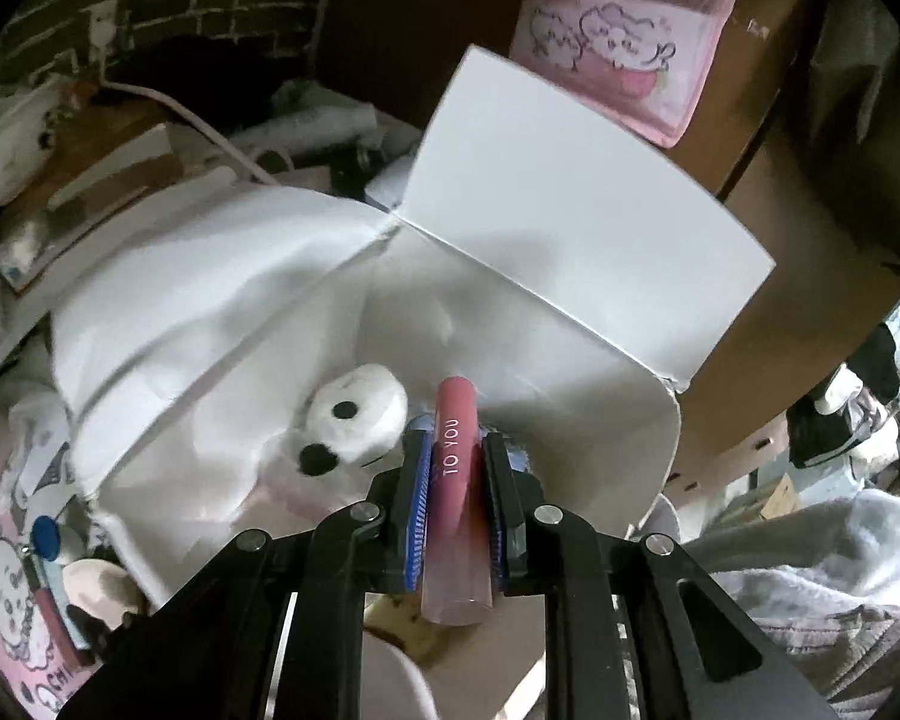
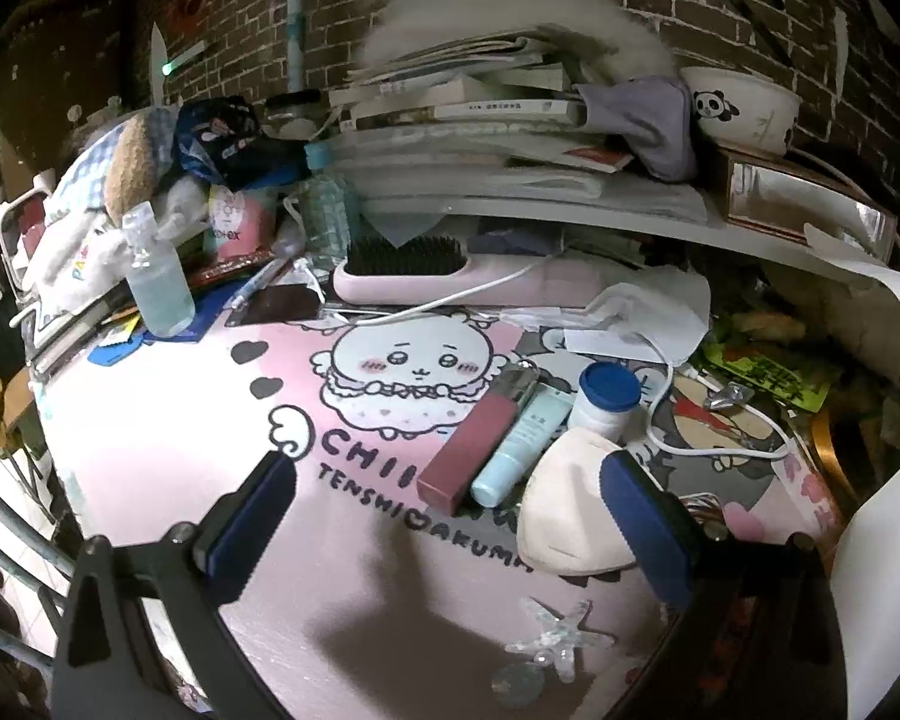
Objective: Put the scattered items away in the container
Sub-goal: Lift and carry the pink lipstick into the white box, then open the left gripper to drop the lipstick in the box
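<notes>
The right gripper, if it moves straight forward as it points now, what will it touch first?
Probably the dark red tube lying on the pink mat, ahead of the open right gripper. The beige pouch sits nearer its right finger; depth is unclear.

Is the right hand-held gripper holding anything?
No, the right hand-held gripper is open and empty, with only the pink mat showing between its fingers.

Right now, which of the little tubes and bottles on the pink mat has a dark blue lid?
The small white bottle, standing upright. The dark pink tube and the pale blue tube lie flat beside it and have no blue lid.
</notes>
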`<state>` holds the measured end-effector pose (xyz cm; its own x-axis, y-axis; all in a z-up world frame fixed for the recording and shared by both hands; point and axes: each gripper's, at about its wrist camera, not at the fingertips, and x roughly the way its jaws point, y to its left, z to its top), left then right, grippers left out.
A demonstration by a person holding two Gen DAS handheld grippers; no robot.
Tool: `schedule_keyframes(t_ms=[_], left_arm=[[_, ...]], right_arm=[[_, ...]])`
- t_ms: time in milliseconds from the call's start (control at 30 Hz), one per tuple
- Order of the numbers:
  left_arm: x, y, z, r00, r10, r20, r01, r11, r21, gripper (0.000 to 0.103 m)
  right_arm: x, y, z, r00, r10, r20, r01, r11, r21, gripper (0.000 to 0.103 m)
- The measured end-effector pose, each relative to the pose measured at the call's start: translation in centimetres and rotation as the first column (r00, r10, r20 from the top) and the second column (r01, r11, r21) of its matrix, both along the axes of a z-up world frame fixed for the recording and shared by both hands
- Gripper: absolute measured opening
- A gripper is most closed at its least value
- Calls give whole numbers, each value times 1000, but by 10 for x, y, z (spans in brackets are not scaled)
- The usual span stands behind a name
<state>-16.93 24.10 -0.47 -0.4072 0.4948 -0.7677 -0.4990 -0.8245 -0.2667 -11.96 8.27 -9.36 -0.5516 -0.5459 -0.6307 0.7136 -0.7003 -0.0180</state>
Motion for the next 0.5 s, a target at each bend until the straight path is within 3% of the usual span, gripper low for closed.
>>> schedule_keyframes(t_ms=[433,500], left_arm=[[-17,25,-15,1000,-17,24,19,997,-79,13],[-18,25,-14,1000,-13,16,15,996,-84,26]], right_arm=[[-8,13,2,1000,-9,24,9,1000,-17,101],[-10,14,2,1000,-13,26,13,1000,-17,101]])
